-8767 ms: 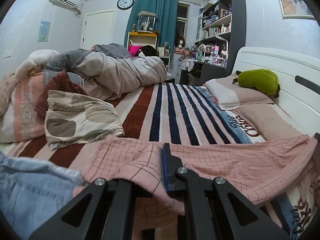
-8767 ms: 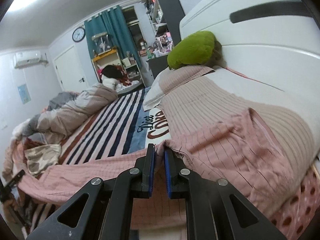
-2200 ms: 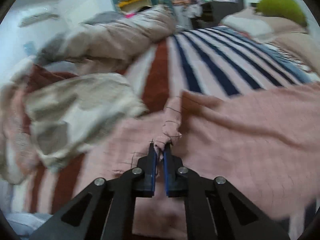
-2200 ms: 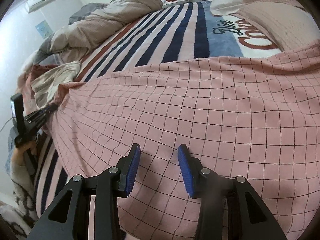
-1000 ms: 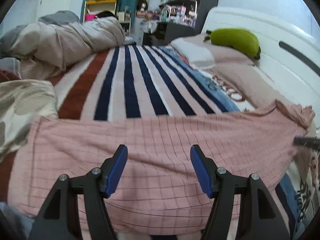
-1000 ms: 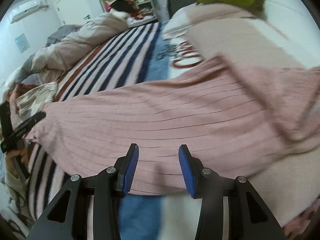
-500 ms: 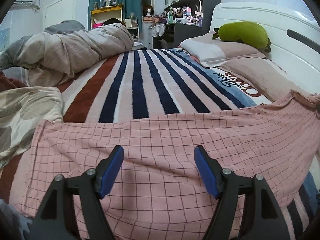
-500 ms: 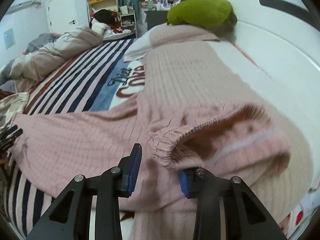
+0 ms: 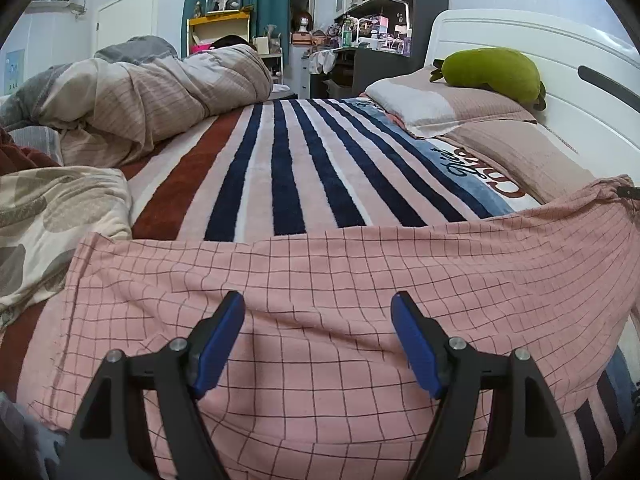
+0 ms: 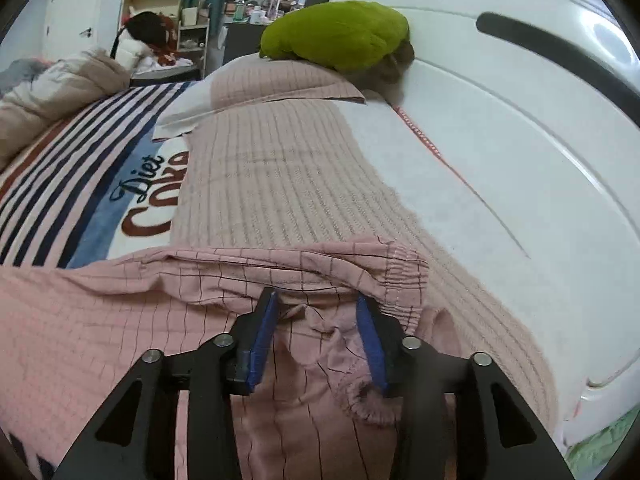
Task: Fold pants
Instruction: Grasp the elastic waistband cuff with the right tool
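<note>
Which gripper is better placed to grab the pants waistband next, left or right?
Right. The right gripper has open jaws straddling the bunched waistband; the left gripper hangs open over flat pants fabric mid-leg.

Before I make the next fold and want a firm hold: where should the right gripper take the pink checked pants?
Probably the gathered elastic waistband, bunched against the ribbed pillow. It forms a raised, thick ridge, easier to pinch than the flat legs. The right gripper, jaws open, already straddles cloth just below it; come in low from the near side.
</note>
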`<state>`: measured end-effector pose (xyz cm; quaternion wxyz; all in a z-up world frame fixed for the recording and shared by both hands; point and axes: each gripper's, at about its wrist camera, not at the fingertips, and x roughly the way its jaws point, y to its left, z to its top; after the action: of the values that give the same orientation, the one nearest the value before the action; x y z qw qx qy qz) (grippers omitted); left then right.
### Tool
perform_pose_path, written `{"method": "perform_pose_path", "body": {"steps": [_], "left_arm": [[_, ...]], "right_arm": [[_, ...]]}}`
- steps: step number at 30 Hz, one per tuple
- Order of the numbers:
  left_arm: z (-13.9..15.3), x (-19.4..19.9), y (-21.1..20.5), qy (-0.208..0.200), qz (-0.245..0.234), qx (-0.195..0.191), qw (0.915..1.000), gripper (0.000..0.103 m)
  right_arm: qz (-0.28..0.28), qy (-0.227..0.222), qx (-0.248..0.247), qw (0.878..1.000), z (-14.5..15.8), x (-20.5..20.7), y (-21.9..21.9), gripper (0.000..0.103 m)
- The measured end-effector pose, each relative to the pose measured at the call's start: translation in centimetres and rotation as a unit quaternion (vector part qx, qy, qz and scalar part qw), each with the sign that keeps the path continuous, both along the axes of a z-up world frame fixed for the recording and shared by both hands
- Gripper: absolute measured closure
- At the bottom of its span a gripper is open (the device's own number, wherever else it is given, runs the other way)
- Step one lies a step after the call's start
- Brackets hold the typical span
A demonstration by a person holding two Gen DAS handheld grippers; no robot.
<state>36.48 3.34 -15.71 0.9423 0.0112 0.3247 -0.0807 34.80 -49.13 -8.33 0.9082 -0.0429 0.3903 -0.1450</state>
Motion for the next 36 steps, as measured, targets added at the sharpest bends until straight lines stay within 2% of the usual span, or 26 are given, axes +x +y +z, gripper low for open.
{"method": "perform_pose_path", "body": {"steps": [2,4,8,9,10,11,12,14,15,18,22,26,28,30,36], "left_arm": [[0.1,-0.1,-0.1,-0.004,-0.001,0.003,1.0000,0.031],[0.2,-0.2,-0.3,-0.009,-0.003,0.004,1.0000,0.031],[0.9,-0.8,-0.4,-0.027,-0.008,0.004,0.9996,0.031],[1.2,-1.2,-0.5,-0.040,-0.011,0.007,0.9991,0.031],[1.5,-1.5,-0.6,-0.050,-0.013,0.010,0.9986,0.031],[1.8,-1.7,-0.7,-0.060,-0.015,0.013,0.9980,0.031],[2.1,-1.9,-0.7,-0.068,-0.018,0.014,0.9974,0.030],[2.5,-2.3,-0.6,-0.076,-0.021,0.009,0.9968,0.027],[2.8,-2.4,-0.5,-0.078,-0.024,0.005,0.9967,0.024],[3.2,-2.8,-0.6,-0.085,-0.028,0.010,0.9959,0.024],[3.3,-3.1,-1.0,-0.087,-0.035,0.014,0.9955,0.024],[3.3,-3.1,-0.8,-0.082,-0.035,0.002,0.9960,0.024],[3.3,-3.2,-0.9,-0.084,-0.035,0.002,0.9959,0.024],[3.3,-3.3,-1.1,-0.087,-0.035,0.003,0.9956,0.024],[3.1,-3.3,-1.3,-0.090,-0.034,0.007,0.9953,0.024]], "right_arm": [[-0.004,0.006,0.007,1.000,-0.6,0.9,-0.3,0.058],[-0.001,0.021,0.017,1.000,-1.2,1.7,-0.5,0.049],[0.009,0.023,0.009,1.000,-1.0,3.1,-0.5,0.045],[0.009,0.028,0.016,0.999,-1.0,3.6,-0.7,0.036],[0.011,0.048,0.027,0.998,-1.4,4.2,-0.8,0.026],[0.014,0.083,0.038,0.996,-2.0,4.9,-0.9,0.025],[0.013,0.092,0.032,0.995,-2.1,5.0,-0.8,0.025],[0.015,0.077,0.017,0.997,-1.2,4.1,-0.2,0.026],[0.012,0.054,0.019,0.998,-0.2,2.9,0.3,0.025],[0.013,-0.008,0.045,0.999,2.7,-1.8,1.4,0.025],[-0.010,-0.044,0.075,0.996,4.4,-8.0,1.7,0.025],[-0.059,-0.048,0.132,0.988,3.3,-12.2,0.0,0.025],[-0.078,-0.038,0.176,0.981,1.5,-13.2,-1.3,0.025],[-0.082,-0.038,0.196,0.976,0.2,-13.5,-2.0,0.025],[-0.056,-0.088,0.192,0.976,-0.8,-11.1,-2.8,0.027]]}}
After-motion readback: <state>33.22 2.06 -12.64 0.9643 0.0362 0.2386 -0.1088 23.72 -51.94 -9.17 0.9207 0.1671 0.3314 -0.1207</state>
